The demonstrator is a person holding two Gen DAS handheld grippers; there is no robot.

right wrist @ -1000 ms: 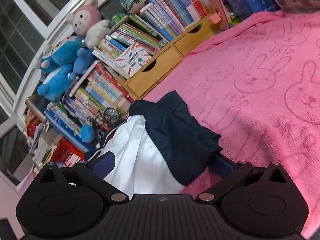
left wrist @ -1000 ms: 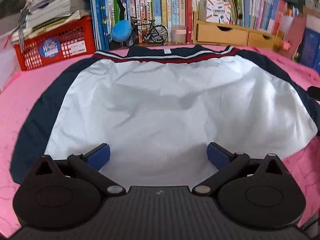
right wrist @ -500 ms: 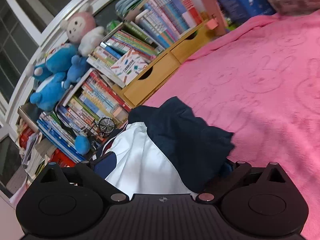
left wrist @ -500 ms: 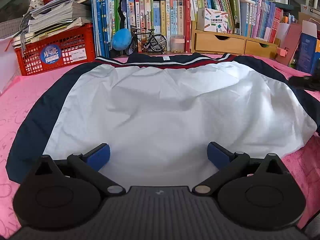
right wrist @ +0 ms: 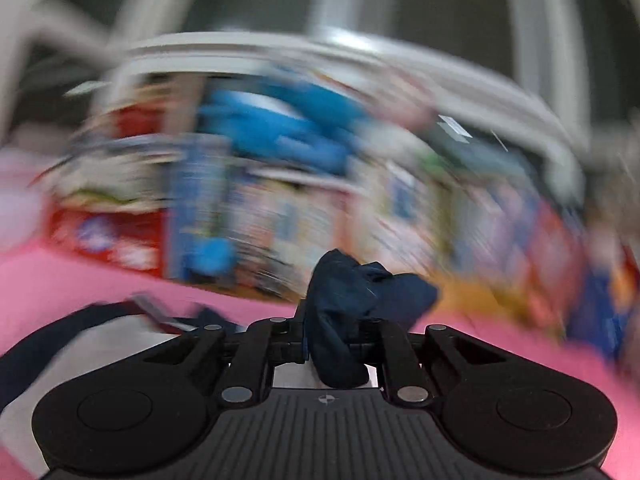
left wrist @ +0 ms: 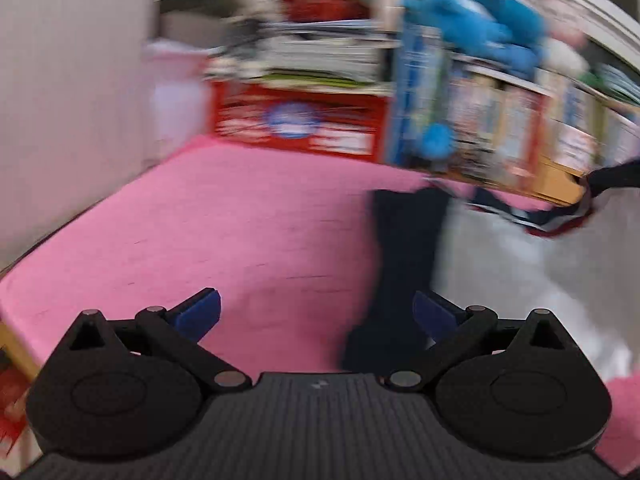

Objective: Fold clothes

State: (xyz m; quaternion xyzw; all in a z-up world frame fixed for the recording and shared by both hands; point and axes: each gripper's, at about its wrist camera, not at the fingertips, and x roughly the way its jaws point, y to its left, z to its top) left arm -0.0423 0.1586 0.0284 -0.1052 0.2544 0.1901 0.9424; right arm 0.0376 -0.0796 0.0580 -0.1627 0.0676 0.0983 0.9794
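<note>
Pink bedding (left wrist: pixel 248 216) filled the left of the left-wrist frame, where a second earlier the white and navy jacket (left wrist: pixel 520 264) had lain spread across the middle; it now sat at the right edge, and the left tongs (left wrist: pixel 316 314) stood apart on nothing. In the right-wrist frame, the right tongs (right wrist: pixel 334 344) had just been closing and were clamped on the navy sleeve (right wrist: pixel 352 292) at lower centre, so the sleeve fold looked under way.
</note>
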